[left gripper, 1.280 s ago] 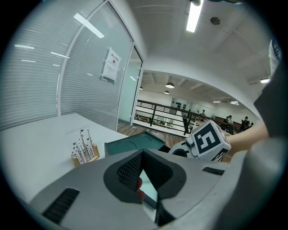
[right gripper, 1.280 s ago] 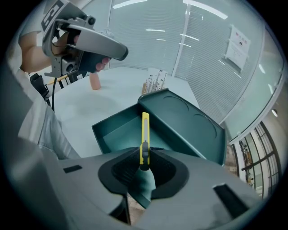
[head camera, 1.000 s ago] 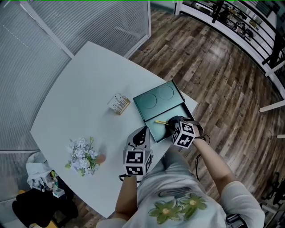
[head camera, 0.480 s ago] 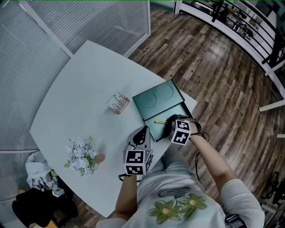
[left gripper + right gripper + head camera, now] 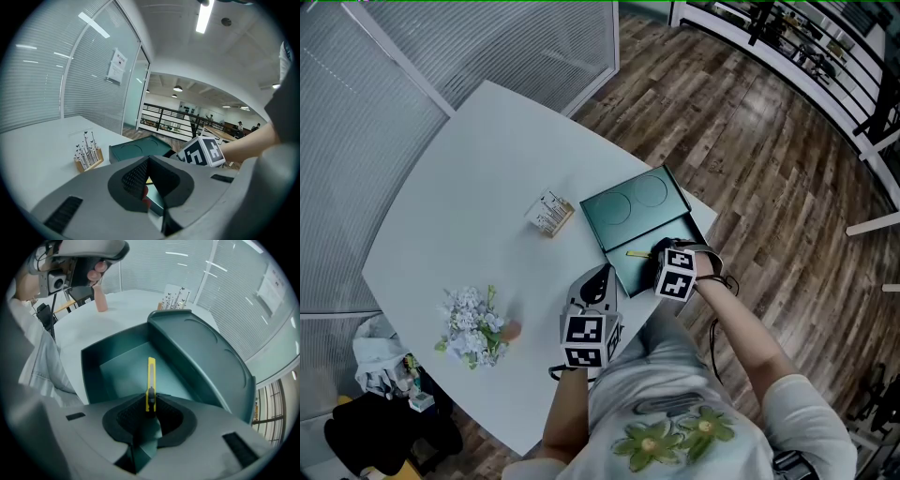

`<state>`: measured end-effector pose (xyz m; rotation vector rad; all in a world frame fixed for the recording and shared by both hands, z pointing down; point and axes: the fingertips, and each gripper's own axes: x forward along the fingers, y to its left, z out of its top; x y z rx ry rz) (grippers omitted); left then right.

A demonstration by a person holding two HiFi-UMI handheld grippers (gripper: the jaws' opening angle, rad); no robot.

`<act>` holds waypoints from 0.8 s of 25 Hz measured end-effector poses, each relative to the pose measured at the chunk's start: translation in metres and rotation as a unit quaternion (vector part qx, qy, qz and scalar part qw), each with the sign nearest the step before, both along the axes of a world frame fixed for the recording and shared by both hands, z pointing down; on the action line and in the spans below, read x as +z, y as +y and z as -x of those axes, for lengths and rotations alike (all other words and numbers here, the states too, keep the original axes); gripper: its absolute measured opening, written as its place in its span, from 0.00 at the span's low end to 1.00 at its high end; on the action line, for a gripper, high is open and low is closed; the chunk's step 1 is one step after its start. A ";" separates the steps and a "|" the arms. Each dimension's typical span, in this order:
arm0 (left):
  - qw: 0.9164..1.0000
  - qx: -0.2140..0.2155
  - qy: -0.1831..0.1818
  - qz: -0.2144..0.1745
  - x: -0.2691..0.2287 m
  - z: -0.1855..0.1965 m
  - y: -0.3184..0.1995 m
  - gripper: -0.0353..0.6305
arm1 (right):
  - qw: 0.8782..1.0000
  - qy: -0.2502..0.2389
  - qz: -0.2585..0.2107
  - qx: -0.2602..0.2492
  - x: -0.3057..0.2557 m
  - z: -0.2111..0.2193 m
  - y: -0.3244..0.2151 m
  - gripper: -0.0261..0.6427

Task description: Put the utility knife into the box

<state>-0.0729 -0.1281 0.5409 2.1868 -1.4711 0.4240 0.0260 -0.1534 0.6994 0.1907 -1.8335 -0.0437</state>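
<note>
Right hand-held gripper (image 5: 151, 403) holds utility knife (image 5: 151, 376) inside box (image 5: 91, 371) (perhaps touching bottom)

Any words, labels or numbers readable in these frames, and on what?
No text is readable.
Wall notice: print too blurred to read.
Card stand: marks too small to read.
Marker cubes: square patterns only, no words.
</note>
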 end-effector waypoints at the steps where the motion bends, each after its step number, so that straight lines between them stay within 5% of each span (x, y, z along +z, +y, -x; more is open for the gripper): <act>1: 1.000 0.000 0.001 0.000 -0.001 0.000 0.000 0.06 | 1.000 0.000 0.000 0.000 0.000 0.000 0.000 0.15; 20: 1.000 -0.001 0.004 -0.015 -0.012 0.004 0.004 0.06 | 0.999 -0.025 0.017 0.045 0.000 -0.002 0.001 0.20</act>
